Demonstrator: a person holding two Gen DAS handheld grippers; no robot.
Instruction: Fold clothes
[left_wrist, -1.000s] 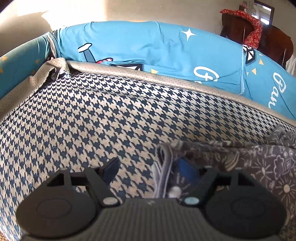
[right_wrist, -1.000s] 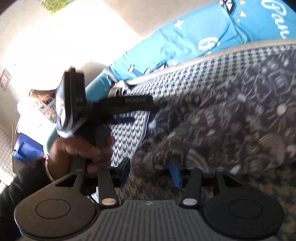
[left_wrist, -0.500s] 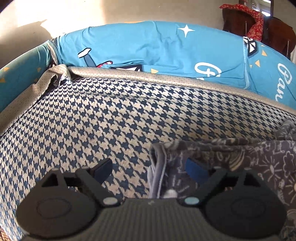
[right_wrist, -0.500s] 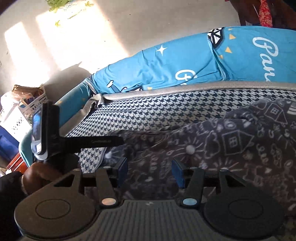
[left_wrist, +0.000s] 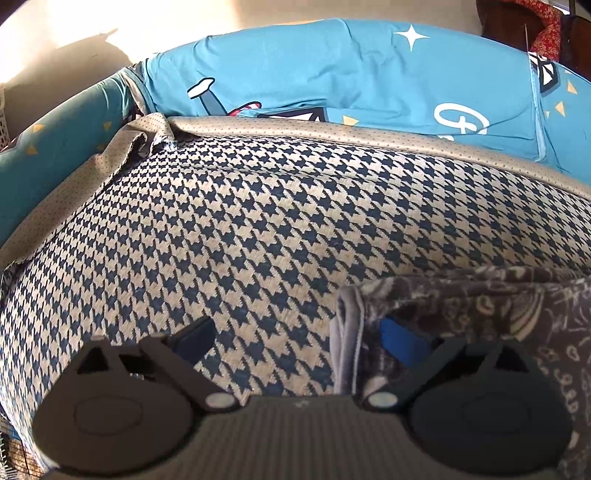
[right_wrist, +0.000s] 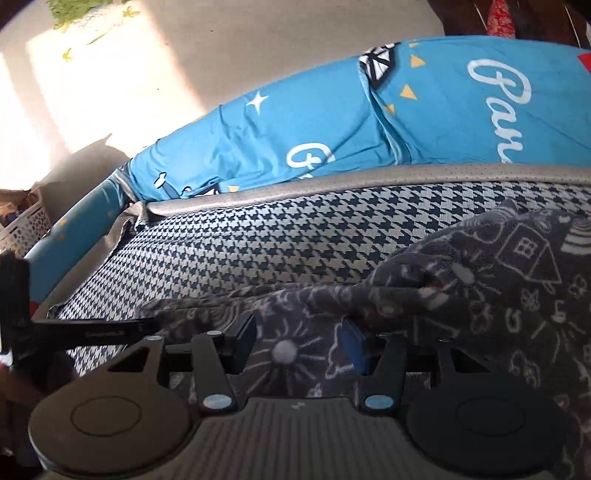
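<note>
We see the right gripper with its jaws apart over a grey patterned garment lying on a checked cushion. The left gripper reaches in from the left, its tip at the garment's near left edge, and blue bedding lies at the far side.

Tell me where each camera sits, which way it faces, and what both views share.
Left wrist: on the left gripper, facing across the houndstooth cushion toward the blue sheet; own open fingers show.
Right wrist: on the right gripper, low over the dark patterned garment; its open fingers and the other handheld gripper show at left.
Shared: cushion, garment, blue sheet.
</note>
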